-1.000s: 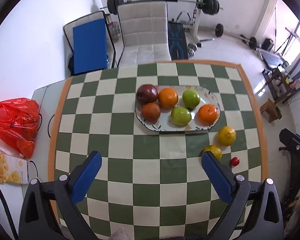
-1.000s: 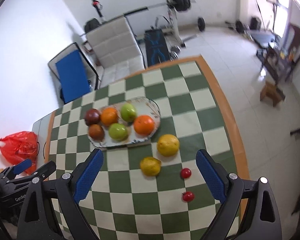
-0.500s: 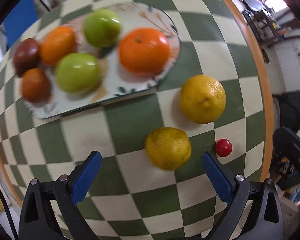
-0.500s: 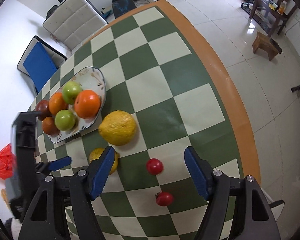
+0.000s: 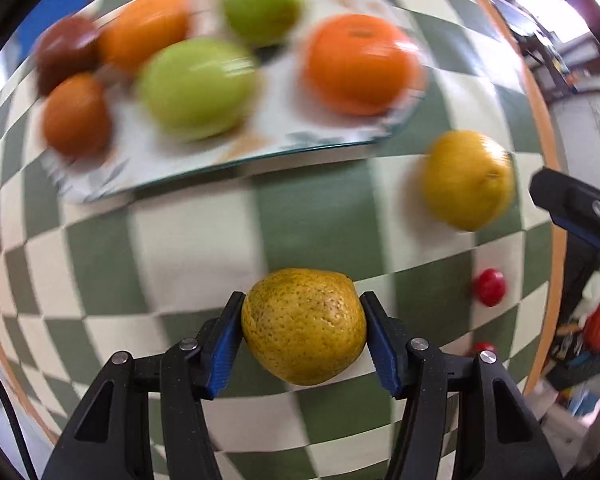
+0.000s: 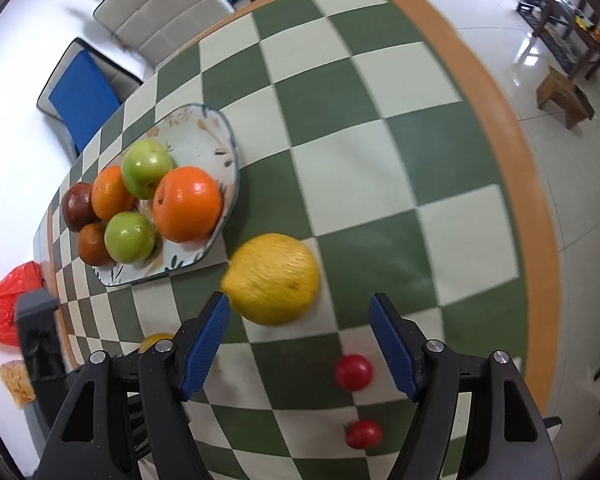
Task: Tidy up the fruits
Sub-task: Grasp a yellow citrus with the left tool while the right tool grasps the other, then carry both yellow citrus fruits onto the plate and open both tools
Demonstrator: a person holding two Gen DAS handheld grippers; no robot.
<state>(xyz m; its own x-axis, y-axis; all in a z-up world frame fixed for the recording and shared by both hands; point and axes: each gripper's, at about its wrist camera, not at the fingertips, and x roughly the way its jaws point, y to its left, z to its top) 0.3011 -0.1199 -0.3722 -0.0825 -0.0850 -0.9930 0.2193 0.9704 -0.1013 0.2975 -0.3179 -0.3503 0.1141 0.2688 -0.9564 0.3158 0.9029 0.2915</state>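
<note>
My left gripper (image 5: 303,334) is shut on a speckled yellow-green citrus fruit (image 5: 304,326), both blue pads pressing its sides. Beyond it a patterned plate (image 5: 260,140) carries several fruits: oranges, green apples and dark brown ones. A yellow lemon (image 5: 466,179) lies to the plate's right. My right gripper (image 6: 300,340) stands open just short of that lemon (image 6: 272,278), nothing between its fingers. Two small red tomatoes (image 6: 353,372) (image 6: 363,434) lie on the checkered cloth between and below its jaws. The plate (image 6: 204,128) sits at the left in the right wrist view.
The table's orange border (image 6: 512,152) runs along the right side, with tiled floor beyond. A red plastic bag (image 6: 8,308) lies off the table's left. Two chairs (image 6: 168,4) stand at the far end. The right gripper's body (image 5: 576,208) shows at the left wrist view's right edge.
The left gripper went from open to shut on the speckled citrus. The right gripper moved closer to the lemon and narrowed a little while staying open.
</note>
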